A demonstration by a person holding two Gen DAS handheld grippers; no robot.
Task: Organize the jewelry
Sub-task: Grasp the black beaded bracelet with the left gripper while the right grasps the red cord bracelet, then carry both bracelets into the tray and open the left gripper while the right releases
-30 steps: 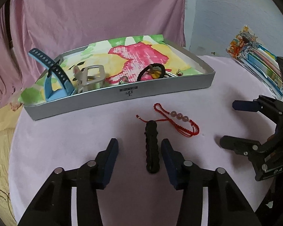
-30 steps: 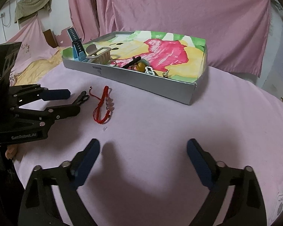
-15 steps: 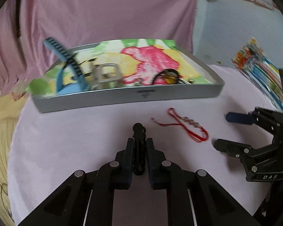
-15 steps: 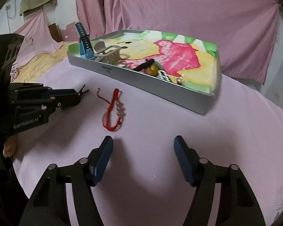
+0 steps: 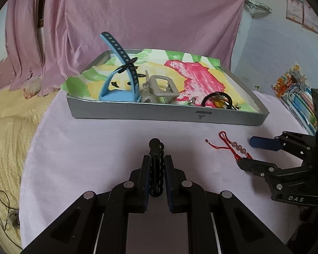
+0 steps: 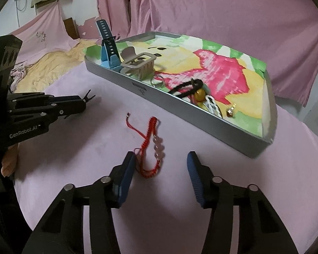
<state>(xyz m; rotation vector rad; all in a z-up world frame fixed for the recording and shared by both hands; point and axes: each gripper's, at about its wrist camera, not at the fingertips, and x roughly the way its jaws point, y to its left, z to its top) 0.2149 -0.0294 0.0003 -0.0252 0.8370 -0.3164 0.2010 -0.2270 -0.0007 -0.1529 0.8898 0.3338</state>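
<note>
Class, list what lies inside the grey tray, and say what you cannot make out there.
Inside the grey tray, on a floral liner: a blue watch strap, beige hair claw, black hair tie and small trinkets. Whatever lies beneath the liner is covered.

The left gripper [image 5: 156,170] is clamped tight around a black piece, while the right gripper [image 6: 160,177] hangs low with fingers spread wide

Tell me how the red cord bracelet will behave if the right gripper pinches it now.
The red cord bracelet is thin cord lying in loose loops, so it will probably droop from the right gripper. Its pale beads likely weight one side. It looks light; a loose strand could slip out.
</note>
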